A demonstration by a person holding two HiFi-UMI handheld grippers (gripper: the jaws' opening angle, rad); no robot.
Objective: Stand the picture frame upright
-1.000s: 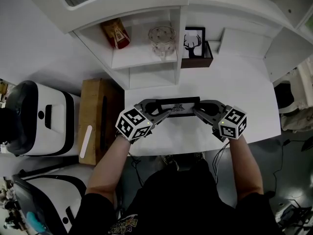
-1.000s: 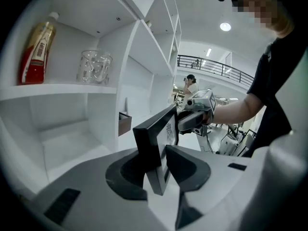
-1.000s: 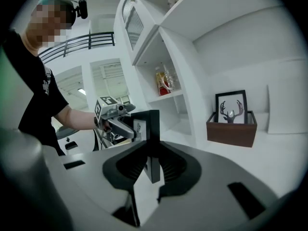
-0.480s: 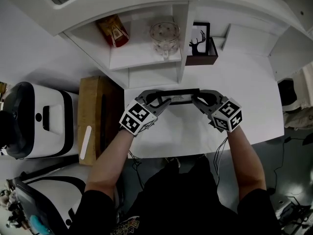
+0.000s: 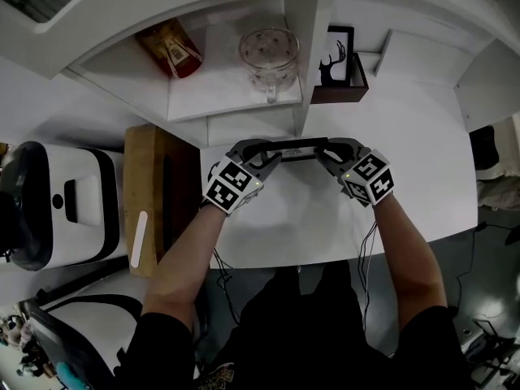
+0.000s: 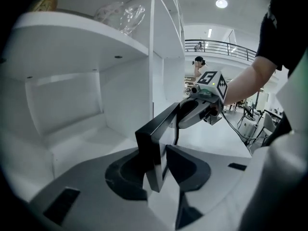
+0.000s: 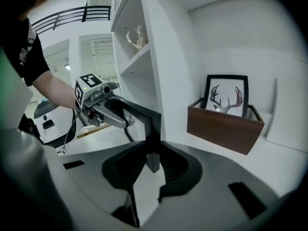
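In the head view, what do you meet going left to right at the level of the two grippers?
white machine → wooden box → left gripper → picture frame → right gripper, its jaws opening with the frame's end between them.

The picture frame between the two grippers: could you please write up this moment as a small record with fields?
picture frame: close to upright, in front of the shelf unit
left gripper: closed on the frame's left end
right gripper: jaws opening, the frame's right end between them
desk: white; whether the frame rests on it is unclear
nearby: deer print in a brown box
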